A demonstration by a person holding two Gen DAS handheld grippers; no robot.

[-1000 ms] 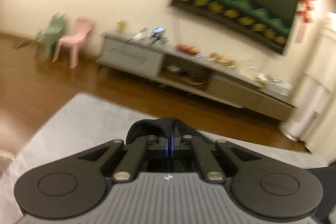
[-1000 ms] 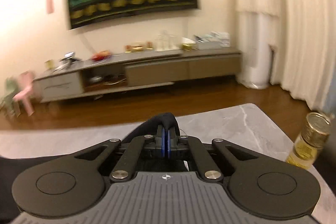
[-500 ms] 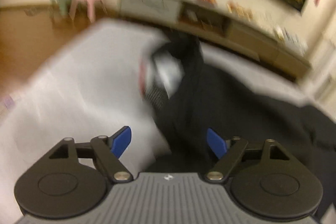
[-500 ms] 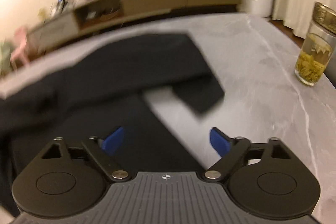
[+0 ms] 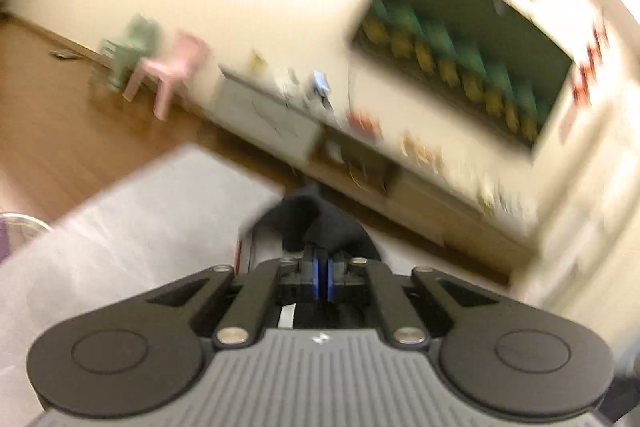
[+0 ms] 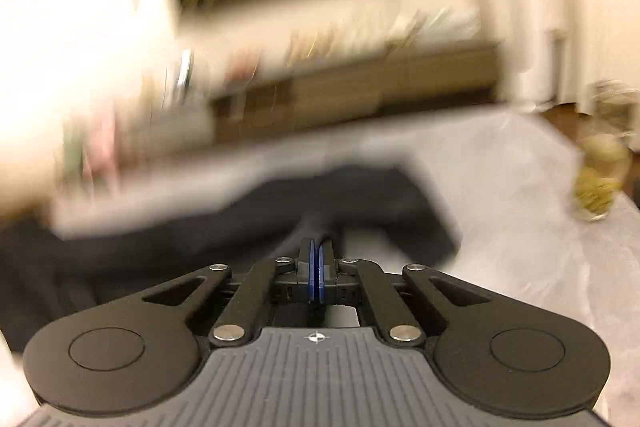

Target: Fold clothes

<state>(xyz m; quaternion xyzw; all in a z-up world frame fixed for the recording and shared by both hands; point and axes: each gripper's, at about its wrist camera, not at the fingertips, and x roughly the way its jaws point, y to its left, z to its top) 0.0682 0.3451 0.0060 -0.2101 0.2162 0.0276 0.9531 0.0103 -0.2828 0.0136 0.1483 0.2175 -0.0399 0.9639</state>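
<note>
Right now both claws are pinched tight on the same dark garment (image 6: 360, 199). The left gripper (image 5: 321, 277) has its two blue pads pressed together, with a bunch of black cloth squeezed between them and poking up just past the tips. The right gripper (image 6: 316, 281) is pinched the same way on another part of the cloth. The garment lies spread on the pale grey table (image 6: 500, 187), and from the right wrist view it stretches off to the left. Both views are blurry, so it is hard to tell which part of the garment each claw has.

The cloth looks soft, light and floppy. It will sag and bunch up wherever nothing holds it. It is best held at an edge or a corner, one claw on each side, so it hangs flat and does not twist. A thin pinch could slip, so a good bite of cloth is safer.

A glass jar (image 6: 600, 183) with something yellow inside stands on the table near the right edge, well apart from the cloth. A swinging sleeve could knock it.
</note>
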